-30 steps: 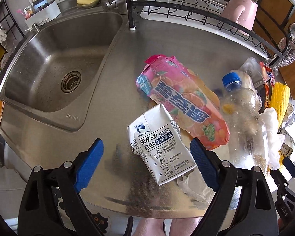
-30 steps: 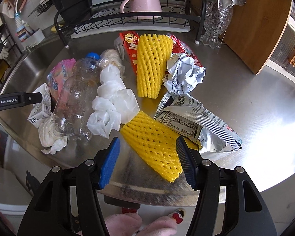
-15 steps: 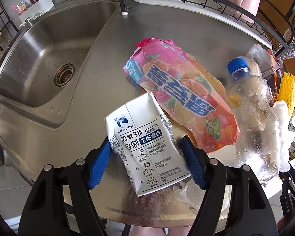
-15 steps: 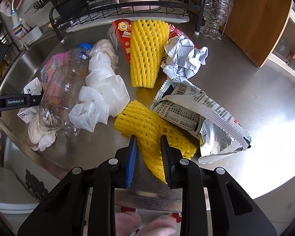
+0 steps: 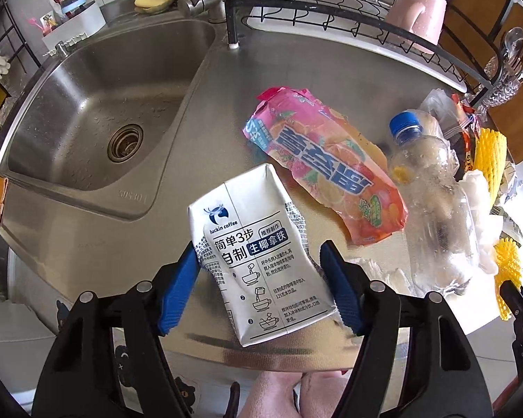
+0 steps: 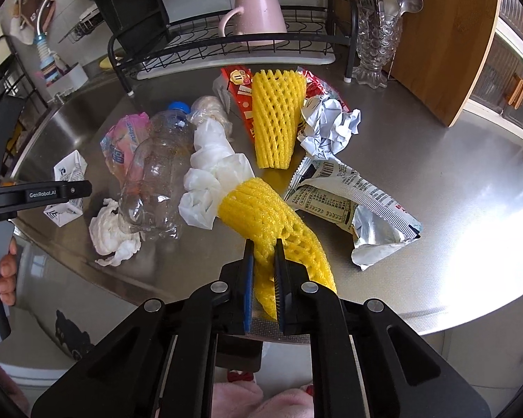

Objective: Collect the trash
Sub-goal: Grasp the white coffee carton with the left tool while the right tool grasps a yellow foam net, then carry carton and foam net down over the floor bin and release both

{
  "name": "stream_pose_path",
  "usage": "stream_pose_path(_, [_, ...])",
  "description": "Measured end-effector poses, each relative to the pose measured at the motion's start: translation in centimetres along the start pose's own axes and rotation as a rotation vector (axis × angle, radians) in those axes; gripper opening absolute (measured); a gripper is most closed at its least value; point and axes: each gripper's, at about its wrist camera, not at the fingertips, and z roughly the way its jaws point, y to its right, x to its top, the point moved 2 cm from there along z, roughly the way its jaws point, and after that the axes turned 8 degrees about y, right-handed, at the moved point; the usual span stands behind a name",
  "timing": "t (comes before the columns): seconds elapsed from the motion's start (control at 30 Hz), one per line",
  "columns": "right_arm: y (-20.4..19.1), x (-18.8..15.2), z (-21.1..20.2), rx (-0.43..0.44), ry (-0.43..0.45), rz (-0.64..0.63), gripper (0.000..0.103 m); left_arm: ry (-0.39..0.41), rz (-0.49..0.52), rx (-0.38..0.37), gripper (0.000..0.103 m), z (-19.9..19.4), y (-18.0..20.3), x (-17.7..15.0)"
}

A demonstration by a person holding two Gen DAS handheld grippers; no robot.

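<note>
A white coffee carton (image 5: pixel 247 216) sits tilted between the blue pads of my left gripper (image 5: pixel 258 250), which is shut on it just above the steel counter (image 5: pixel 198 146). My right gripper (image 6: pixel 264 245) has its jaws closing on the near end of a yellow foam net (image 6: pixel 261 205), and the pads squeeze it. Around them lie a pink snack bag (image 5: pixel 327 174), a clear plastic bottle (image 5: pixel 432 202), a white plastic bag (image 6: pixel 212 170), a second foam net (image 6: pixel 275 122), crumpled paper (image 6: pixel 327 129), a silver wrapper (image 6: pixel 352 205) and a tissue (image 6: pixel 111 240).
The sink (image 5: pixel 87 111) lies to the left of the trash. A black dish rack (image 5: pixel 331 10) with a pink mug (image 6: pixel 258 14) runs along the back. A glass holder of cutlery (image 6: pixel 376 45) and a wooden board (image 6: pixel 446 35) stand at the back right. The counter's front edge is close.
My left gripper has closed on the carton, which now sits higher and tilted. My right gripper has closed from wide open onto the near foam net, bunching its end.
</note>
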Motion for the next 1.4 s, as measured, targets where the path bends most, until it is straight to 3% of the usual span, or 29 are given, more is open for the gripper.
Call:
stream_pose_path(0.3, [1.1,-1.6,-3.4,0.001,0.026,0.015,0.012,0.040,0.024,-0.015,0.067,-4.3,1.8,-3.1])
stream_pose_path(0.77, [1.0,-10.0,-5.8,0.123,-0.057,-0.002,0.012,0.028,0.054,-0.023,0.067,-9.0,4.1,-14.1])
stream_pose_path(1.07, [0.1,-15.5,-1.5,0.166,-0.146,0.034,0.012,-0.052,0.058,-0.085,0.067,-3.6,3.8,-20.4])
stream_pose_path(1.2, [-0.9,-17.8,2.3,0.218,-0.213,0.100,0.012,-0.078,0.053,-0.118,0.067,0.0,3.1,-22.9])
stream_pose_path(1.4, [-1.7,-21.2,8.1,0.198,-0.286,0.178,0.012,-0.130,0.133,-0.158,0.066,6.6,3.0,-27.1])
